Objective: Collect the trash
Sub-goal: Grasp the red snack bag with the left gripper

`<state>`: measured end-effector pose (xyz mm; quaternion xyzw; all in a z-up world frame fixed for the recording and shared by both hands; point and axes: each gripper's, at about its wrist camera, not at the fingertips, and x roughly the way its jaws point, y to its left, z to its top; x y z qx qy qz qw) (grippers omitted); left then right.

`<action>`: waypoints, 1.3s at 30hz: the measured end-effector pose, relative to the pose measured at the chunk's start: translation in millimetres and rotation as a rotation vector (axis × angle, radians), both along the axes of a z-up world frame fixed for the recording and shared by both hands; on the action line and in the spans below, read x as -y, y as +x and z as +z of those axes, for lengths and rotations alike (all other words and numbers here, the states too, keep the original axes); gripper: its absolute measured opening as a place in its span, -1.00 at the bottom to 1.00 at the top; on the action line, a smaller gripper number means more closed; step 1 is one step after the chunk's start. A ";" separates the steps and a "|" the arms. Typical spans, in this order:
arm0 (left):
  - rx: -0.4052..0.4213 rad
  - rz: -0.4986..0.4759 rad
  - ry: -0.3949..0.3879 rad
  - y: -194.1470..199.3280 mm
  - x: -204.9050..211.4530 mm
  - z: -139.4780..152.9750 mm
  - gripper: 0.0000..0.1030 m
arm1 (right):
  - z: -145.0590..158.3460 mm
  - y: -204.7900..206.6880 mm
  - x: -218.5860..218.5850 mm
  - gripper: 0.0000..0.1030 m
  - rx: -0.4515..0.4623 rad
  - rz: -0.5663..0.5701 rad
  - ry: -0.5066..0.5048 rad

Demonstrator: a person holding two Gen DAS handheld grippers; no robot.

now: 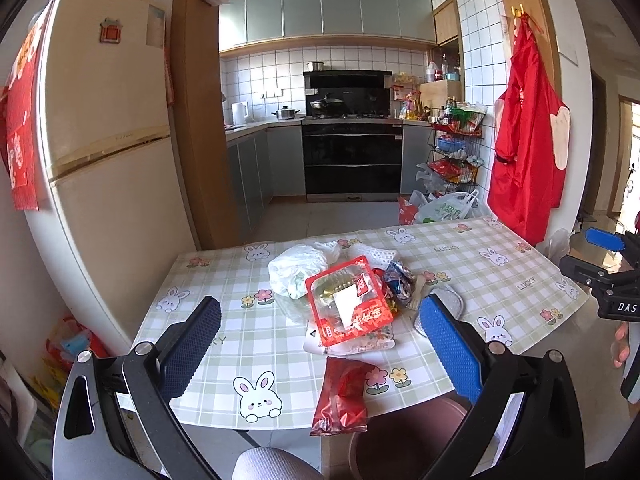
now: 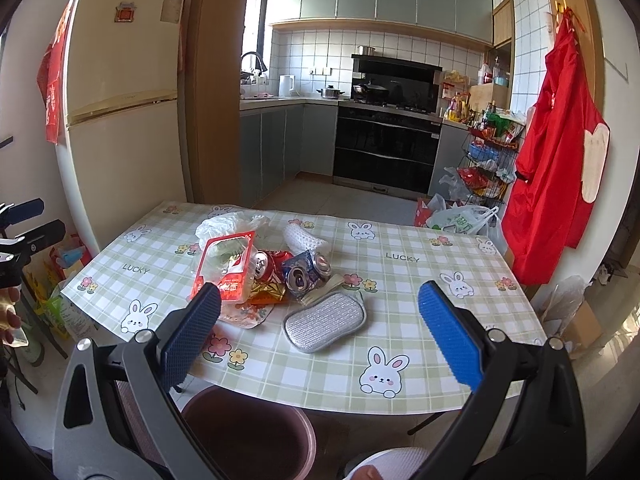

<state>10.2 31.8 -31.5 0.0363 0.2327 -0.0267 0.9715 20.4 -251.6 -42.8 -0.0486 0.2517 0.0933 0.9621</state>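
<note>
A heap of trash lies mid-table: a red-rimmed clear plastic box (image 1: 347, 300) (image 2: 224, 266), a white plastic bag (image 1: 296, 270) (image 2: 224, 224), crushed cans (image 2: 296, 272) (image 1: 398, 282), a white foam net (image 2: 304, 240) and gold wrappers (image 2: 268, 292). A red snack wrapper (image 1: 342, 394) hangs over the near table edge. A brown bin (image 2: 248, 432) (image 1: 404, 436) stands below the edge. My left gripper (image 1: 320, 344) is open and empty above the near edge. My right gripper (image 2: 320, 320) is open and empty, to the right; it also shows in the left view (image 1: 600, 264).
A grey sponge pad (image 2: 325, 322) lies by the heap. The table has a checked rabbit cloth (image 2: 420, 280). A fridge (image 1: 104, 152) stands left, a red apron (image 2: 560, 168) hangs right, bags (image 2: 460, 216) sit on the floor behind.
</note>
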 end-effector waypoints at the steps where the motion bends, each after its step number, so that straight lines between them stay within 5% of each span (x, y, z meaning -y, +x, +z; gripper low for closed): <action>1: -0.007 0.004 0.000 2.0 -3.4 -3.4 0.90 | -4.5 1.8 0.1 0.89 -0.006 -0.001 0.009; 14: -0.100 -0.025 -0.086 34.1 -27.1 -60.9 0.90 | -50.9 34.6 -1.6 0.89 -0.064 0.022 0.142; 21: -0.198 -0.045 0.058 58.8 -2.0 -117.0 0.89 | -87.2 59.9 -4.6 0.89 -0.170 0.012 0.071; 29: -0.363 -0.065 -0.015 90.5 -5.8 -175.8 0.73 | -136.3 86.7 -1.1 0.89 -0.331 -0.013 0.049; 39: -0.469 -0.087 0.021 114.5 4.0 -224.4 0.57 | -164.0 104.1 9.4 0.89 -0.378 -0.075 0.052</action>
